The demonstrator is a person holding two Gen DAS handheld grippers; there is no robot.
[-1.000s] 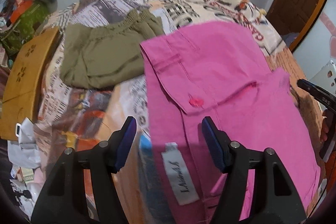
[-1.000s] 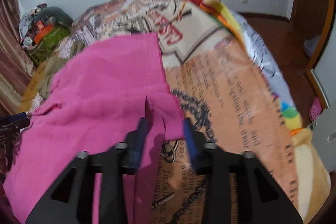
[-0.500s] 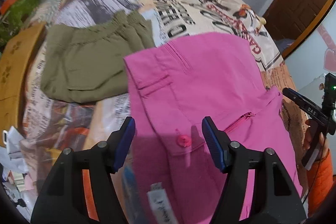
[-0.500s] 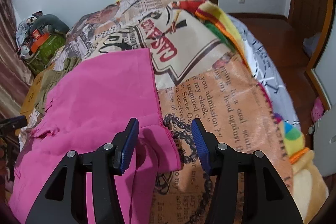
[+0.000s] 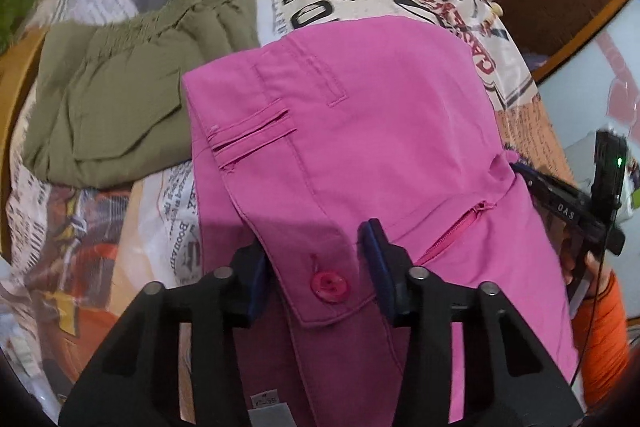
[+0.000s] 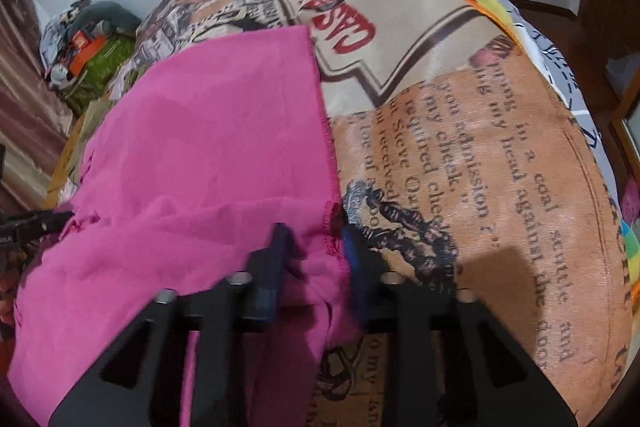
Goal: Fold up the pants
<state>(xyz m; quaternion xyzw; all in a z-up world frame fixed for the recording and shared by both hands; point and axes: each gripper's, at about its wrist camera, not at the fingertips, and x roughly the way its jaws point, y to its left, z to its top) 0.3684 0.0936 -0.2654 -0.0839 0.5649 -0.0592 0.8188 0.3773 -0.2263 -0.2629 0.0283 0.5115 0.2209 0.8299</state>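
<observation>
One pair of pink pants (image 5: 360, 147) lies flat on the printed bed cover (image 6: 460, 147), stretching sideways between two grippers. The left gripper (image 5: 316, 267) has just been closing around the buttoned waistband. The right gripper (image 6: 312, 259) has just been closing around the leg hem. One green pair (image 5: 120, 99) lies beside.

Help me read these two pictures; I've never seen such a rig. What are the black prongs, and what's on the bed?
No robot: a person holds a two-finger gripper in each hand, with a fisheye camera looking along its fingers. One picture shows the left gripper, whose jaws have just been closing around the buttoned waistband of the pink pants. The other shows the right gripper, also just closing, at the pants' hem. Both grips look not quite firm yet. Olive shorts lie alongside on the newspaper-print bedspread.
</observation>
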